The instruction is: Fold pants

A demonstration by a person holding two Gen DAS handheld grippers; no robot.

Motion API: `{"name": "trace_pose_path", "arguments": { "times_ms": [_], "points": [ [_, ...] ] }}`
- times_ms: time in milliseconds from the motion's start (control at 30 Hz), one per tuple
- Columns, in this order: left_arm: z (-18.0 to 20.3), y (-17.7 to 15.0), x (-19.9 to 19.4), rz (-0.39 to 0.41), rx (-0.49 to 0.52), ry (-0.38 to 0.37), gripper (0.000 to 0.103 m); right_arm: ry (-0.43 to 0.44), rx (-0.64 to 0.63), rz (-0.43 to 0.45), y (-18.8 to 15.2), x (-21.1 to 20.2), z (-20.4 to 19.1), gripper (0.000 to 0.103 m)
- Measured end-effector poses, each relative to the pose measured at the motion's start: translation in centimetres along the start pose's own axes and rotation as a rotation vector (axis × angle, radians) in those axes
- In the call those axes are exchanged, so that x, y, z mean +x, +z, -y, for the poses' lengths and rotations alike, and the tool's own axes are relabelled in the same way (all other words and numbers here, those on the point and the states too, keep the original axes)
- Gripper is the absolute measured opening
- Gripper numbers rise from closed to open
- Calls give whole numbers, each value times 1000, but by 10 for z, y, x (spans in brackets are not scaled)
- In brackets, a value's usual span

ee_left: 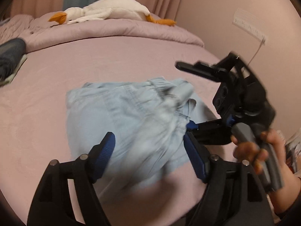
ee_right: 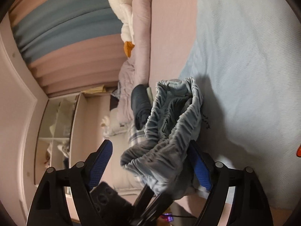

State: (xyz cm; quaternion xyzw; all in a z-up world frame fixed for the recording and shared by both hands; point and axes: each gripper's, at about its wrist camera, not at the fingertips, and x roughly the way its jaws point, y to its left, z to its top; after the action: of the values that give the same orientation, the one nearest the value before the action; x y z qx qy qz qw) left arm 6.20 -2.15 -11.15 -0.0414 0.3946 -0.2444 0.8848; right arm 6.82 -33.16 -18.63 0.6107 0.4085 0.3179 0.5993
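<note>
Light blue pants (ee_left: 122,116) lie folded in a bundle on the pink bed sheet (ee_left: 94,60), with the gathered elastic waistband at the right end. My left gripper (ee_left: 150,152) hangs open over the near part of the bundle, its blue pads either side of the cloth and not pressing it. My right gripper (ee_left: 183,95), held by a hand (ee_left: 250,150), stands wide open around the waistband end. In the right wrist view the crumpled waistband (ee_right: 175,116) sits between the jaws of the right gripper (ee_right: 150,163); it rests against one pad and stays clear of the other.
A white plush goose (ee_left: 105,9) lies on the bunched pink quilt (ee_left: 131,30) at the far side. A dark folded garment (ee_left: 9,60) sits at the left edge of the bed. A wall with a power strip (ee_left: 248,26) is to the right.
</note>
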Motion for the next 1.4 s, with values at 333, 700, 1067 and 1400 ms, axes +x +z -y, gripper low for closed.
{"name": "trace_pose_path", "arguments": {
  "times_ms": [333, 700, 1067, 1400],
  "points": [
    [-85, -50, -50, 13, -300, 125, 76, -375, -211, -34, 0, 22, -28, 54],
    [-92, -57, -56, 19, -350, 116, 76, -504, -564, 84, 5, -15, -96, 36],
    [-83, -41, -33, -21, -301, 98, 76, -617, -479, 194, 25, -76, -54, 36],
    [-59, -6, -8, -50, -202, 71, 76, -615, -332, 207, 46, -103, -23, 63]
  ]
}}
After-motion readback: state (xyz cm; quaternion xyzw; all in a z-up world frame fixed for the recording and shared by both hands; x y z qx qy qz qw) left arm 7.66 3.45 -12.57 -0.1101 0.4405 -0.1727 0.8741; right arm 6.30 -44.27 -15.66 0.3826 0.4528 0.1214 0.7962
